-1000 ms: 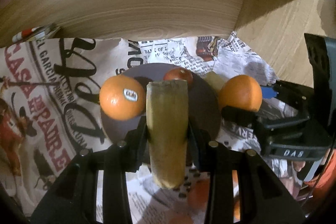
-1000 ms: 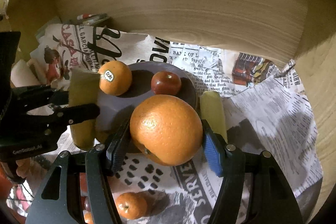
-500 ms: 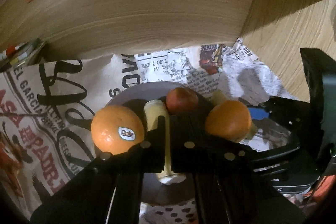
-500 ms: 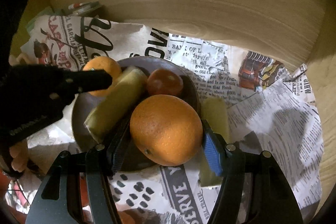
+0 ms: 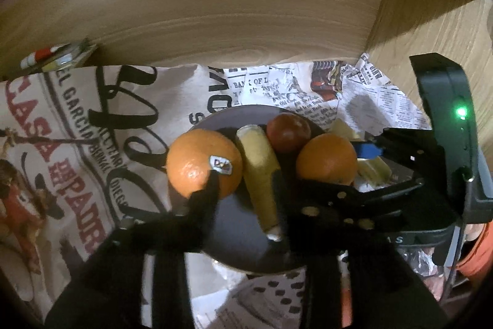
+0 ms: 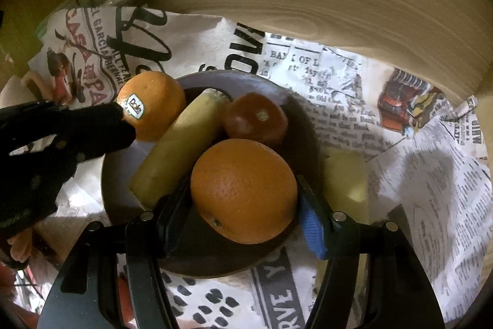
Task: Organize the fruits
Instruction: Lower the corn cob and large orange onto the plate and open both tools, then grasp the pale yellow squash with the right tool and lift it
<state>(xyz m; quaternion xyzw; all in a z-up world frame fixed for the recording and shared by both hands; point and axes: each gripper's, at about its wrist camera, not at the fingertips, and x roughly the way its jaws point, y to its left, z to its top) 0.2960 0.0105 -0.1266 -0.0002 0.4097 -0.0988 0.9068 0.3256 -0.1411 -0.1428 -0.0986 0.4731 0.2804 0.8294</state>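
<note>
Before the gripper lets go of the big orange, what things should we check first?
1. Big orange held between both fingers of the right gripper: ok.
2. Orange over the dark plate, not the newspaper: ok.
3. Orange touching the plate floor: cannot tell, its underside is hidden.
4. Banana lying in the plate, free of the left gripper: ok.
5. Left gripper clear of the drop spot: ok, it sits by the stickered orange.
6. Room between banana and red fruit: not ok, tight.
</note>
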